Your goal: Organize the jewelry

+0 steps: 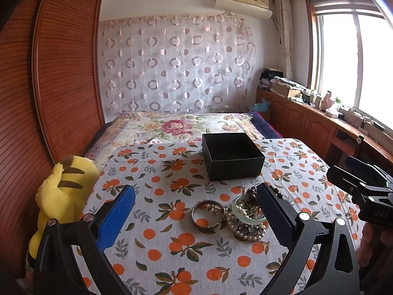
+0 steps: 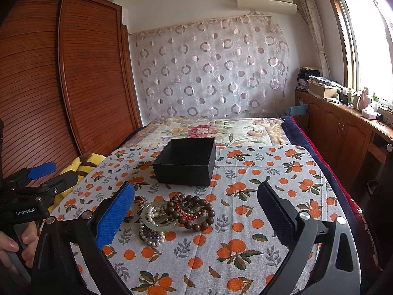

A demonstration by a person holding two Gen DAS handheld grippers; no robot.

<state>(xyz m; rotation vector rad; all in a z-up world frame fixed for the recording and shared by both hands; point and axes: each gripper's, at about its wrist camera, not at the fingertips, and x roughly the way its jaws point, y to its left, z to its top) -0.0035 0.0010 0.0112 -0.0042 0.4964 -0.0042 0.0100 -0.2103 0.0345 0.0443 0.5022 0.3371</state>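
A pile of jewelry lies on the orange-print cloth [image 1: 172, 245]: a silver bangle [image 1: 208, 213], a pale green jade bangle [image 1: 248, 215] [image 2: 157, 217], pearl strands [image 1: 242, 229] [image 2: 151, 236] and a dark wooden bead bracelet [image 2: 196, 212]. An open, empty black box [image 1: 232, 156] [image 2: 186, 161] stands behind the pile. My left gripper [image 1: 196, 216] is open, its fingers either side of the pile. My right gripper [image 2: 196, 216] is open around the pile too. Each gripper shows at the edge of the other's view, the right [image 1: 361, 184] and the left [image 2: 36, 179].
A yellow striped plush toy [image 1: 61, 196] lies at the cloth's left edge. A floral bedspread [image 1: 181, 125] stretches behind the box. A wooden louvred wardrobe [image 1: 61, 86] stands left. A wooden cabinet [image 2: 343, 132] with clutter runs under the window at right.
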